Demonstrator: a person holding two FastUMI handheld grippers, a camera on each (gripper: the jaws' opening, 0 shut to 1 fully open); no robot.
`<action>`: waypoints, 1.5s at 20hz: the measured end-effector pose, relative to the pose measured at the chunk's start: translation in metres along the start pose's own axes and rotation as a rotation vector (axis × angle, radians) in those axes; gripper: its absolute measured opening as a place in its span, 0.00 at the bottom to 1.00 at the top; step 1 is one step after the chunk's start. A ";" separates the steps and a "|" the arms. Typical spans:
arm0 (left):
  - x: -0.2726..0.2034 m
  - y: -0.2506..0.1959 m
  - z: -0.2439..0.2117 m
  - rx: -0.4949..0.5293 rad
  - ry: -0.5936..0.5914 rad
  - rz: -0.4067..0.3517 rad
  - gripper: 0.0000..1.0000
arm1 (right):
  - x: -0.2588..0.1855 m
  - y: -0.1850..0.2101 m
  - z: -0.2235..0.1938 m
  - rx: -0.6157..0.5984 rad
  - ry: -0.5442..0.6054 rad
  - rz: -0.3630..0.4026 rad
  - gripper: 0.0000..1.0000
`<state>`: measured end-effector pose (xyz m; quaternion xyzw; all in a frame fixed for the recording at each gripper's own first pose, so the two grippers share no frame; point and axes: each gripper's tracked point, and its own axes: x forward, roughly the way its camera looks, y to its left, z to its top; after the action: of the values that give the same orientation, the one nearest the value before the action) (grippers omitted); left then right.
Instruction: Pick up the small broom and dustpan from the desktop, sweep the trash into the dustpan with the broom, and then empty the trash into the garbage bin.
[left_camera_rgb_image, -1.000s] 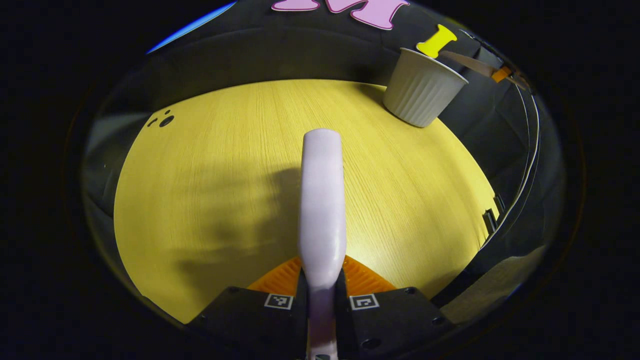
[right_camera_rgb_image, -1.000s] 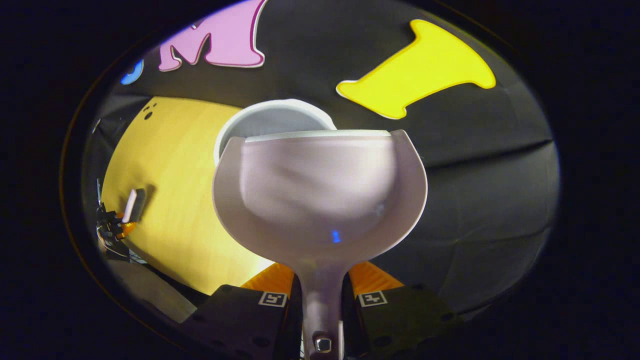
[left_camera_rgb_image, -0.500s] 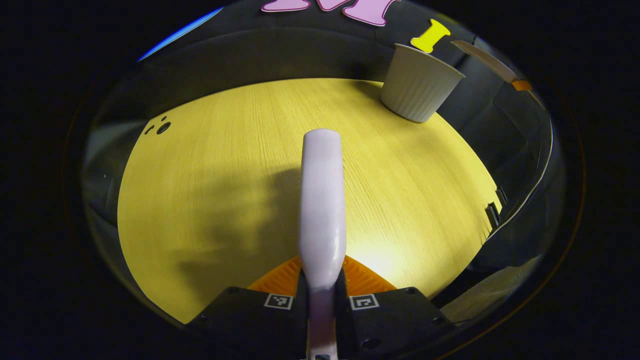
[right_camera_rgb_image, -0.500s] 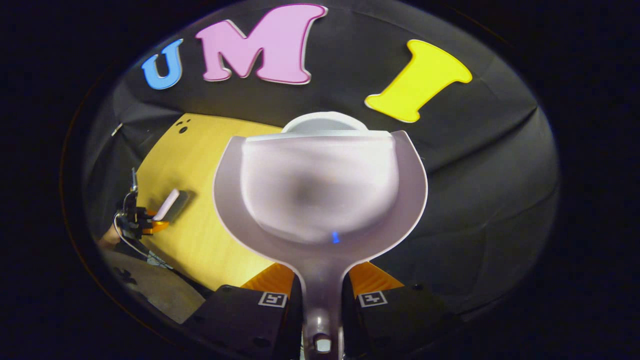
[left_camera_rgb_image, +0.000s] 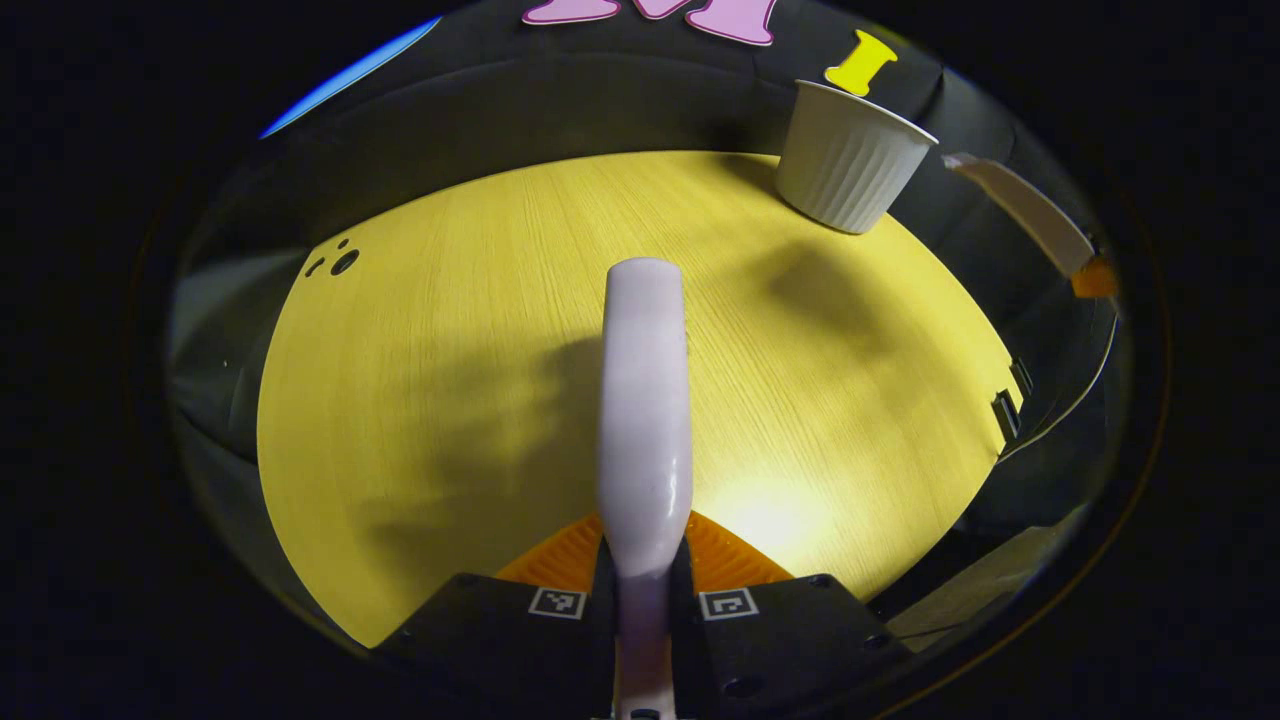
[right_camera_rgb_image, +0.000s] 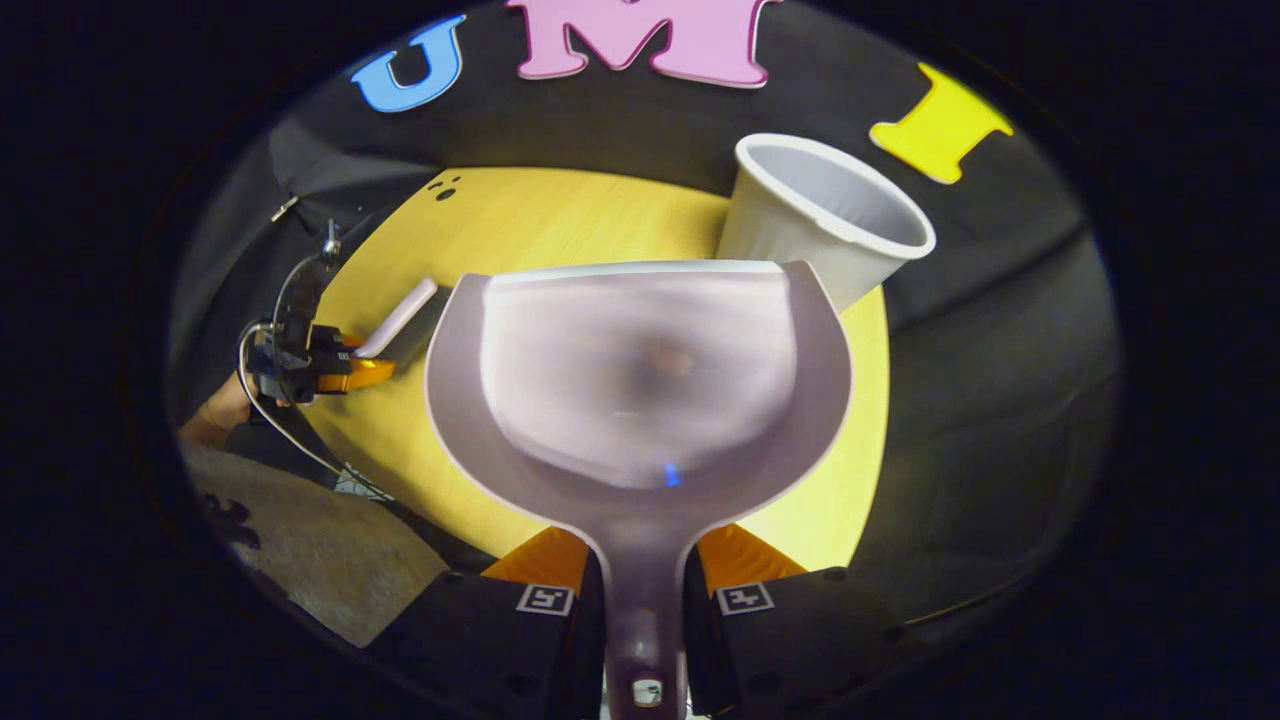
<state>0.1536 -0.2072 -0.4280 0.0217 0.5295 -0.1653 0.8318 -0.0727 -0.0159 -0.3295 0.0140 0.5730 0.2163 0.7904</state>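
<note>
Right gripper view: my right gripper (right_camera_rgb_image: 643, 580) is clamped on the dustpan (right_camera_rgb_image: 640, 400) handle, its scoop blocking much of the yellow table (right_camera_rgb_image: 560, 225); the white garbage bin (right_camera_rgb_image: 820, 215) stands beyond. My left gripper (left_camera_rgb_image: 645, 590) pinches the broom (left_camera_rgb_image: 645, 400) handle above the tabletop.

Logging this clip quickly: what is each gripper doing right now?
Left gripper: closed on the small broom handle.
Right gripper: closed on the dustpan handle, beside the garbage bin.

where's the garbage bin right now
The garbage bin stands at the far right corner of the table in the right gripper view, just beyond the held dustpan.
</note>
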 end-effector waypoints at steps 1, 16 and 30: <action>0.000 0.001 0.000 0.001 0.000 0.003 0.27 | 0.013 0.008 -0.009 -0.002 0.022 0.009 0.37; 0.024 0.018 -0.007 0.028 0.034 0.072 0.27 | 0.138 0.041 -0.056 0.134 0.065 -0.023 0.37; 0.013 0.026 -0.010 0.047 0.049 0.118 0.35 | 0.134 0.050 -0.069 0.124 0.102 -0.005 0.48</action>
<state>0.1576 -0.1838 -0.4480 0.0764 0.5436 -0.1277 0.8260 -0.1186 0.0615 -0.4607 0.0503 0.6248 0.1790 0.7583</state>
